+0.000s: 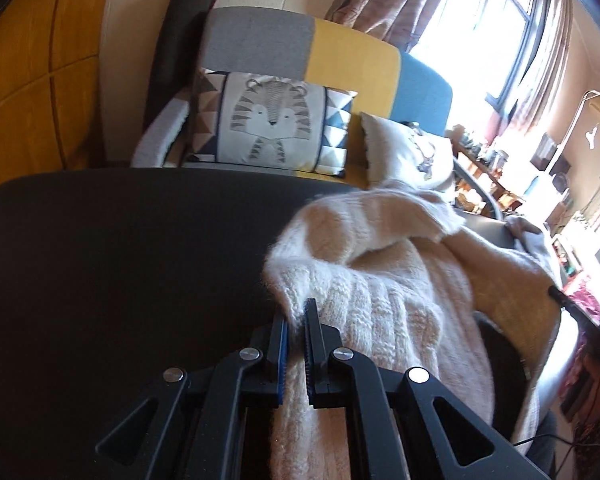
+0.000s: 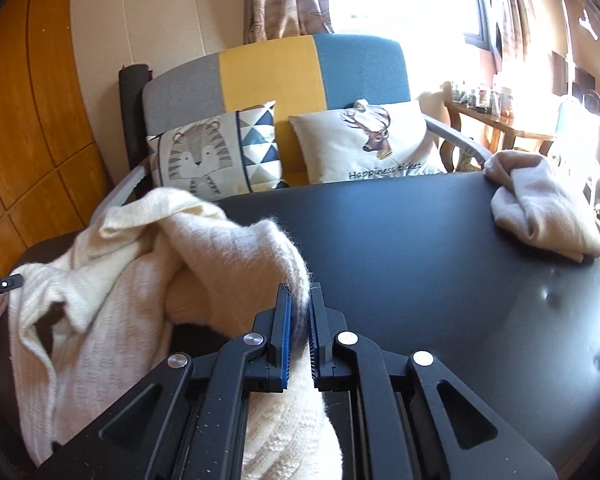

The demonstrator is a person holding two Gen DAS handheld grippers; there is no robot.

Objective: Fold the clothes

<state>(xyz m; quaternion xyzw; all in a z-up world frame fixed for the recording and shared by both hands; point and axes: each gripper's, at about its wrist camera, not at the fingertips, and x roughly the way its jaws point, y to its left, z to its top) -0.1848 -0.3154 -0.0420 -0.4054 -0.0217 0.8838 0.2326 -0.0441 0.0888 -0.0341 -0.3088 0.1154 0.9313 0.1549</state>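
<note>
I have the cream knit sweater (image 1: 383, 280) pinched in both tools, and I place everything by the black table (image 1: 120, 260) it hangs over. My left gripper (image 1: 296, 316) has its jaws drawn almost together on a ribbed edge of the knit, with only the thickness of the wool between the blue pads; my right gripper (image 2: 300, 300) is closed the same way on another fuzzy edge of the same sweater (image 2: 140, 264), so that each tool carries one end of a border. I judge that I hold it by two points like this so the cloth between them can be spread or carried over as one straight line, not dragged in a lump. For now the garment is not flat: it sits bunched on the near side of the table, with loose folds and a flap standing up between the two grips, and part of it drooping off the near edge. At the table's far right corner lies a second pale garment (image 2: 539, 212), crumpled, well apart from the one I hold. Beyond the table's far edge stands the colour-block sofa (image 2: 272, 72) with its tiger cushion (image 2: 204, 156) and deer cushion (image 2: 363, 140). Whether I am laying the sweater out or bringing one edge across for a fold, the bunching does not settle.
</note>
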